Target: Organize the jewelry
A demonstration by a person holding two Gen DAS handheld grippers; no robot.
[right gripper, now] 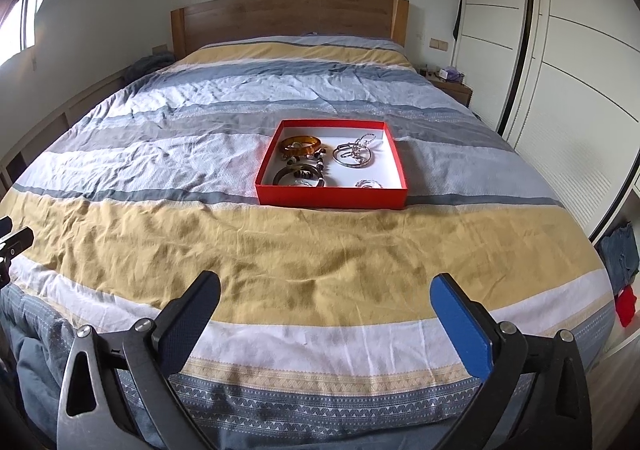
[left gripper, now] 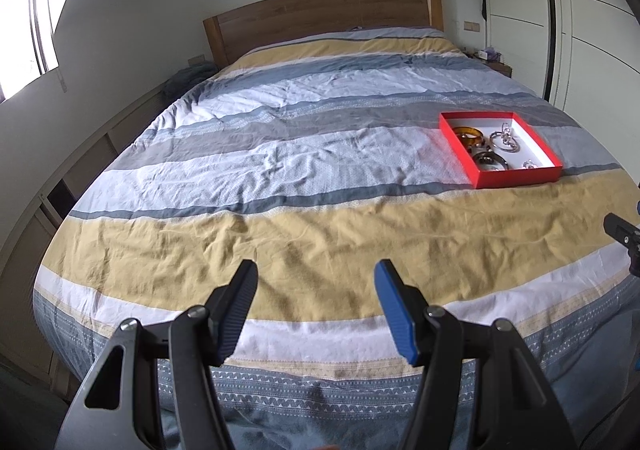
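A shallow red box [right gripper: 332, 197] with a white floor lies on the striped bedspread [right gripper: 280, 246]; in the left wrist view the red box [left gripper: 516, 177] is at the far right. Inside it are an amber bangle [right gripper: 300, 144], a dark bangle [right gripper: 298, 176], silver bangles with a chain [right gripper: 354, 156] and a small silver piece [right gripper: 369, 183]. My right gripper [right gripper: 325, 290] hovers open over the yellow stripe, well short of the box, nothing between its jaws. My left gripper [left gripper: 316, 276] is open too, over the yellow stripe left of the box, holding nothing.
A wooden headboard [right gripper: 288, 14] stands at the far end. White wardrobe doors [right gripper: 560, 62] line the right side, with a nightstand [right gripper: 452, 84] beside the bed. Clothes [right gripper: 622, 254] lie on the floor at right. A window [left gripper: 28, 26] is at left.
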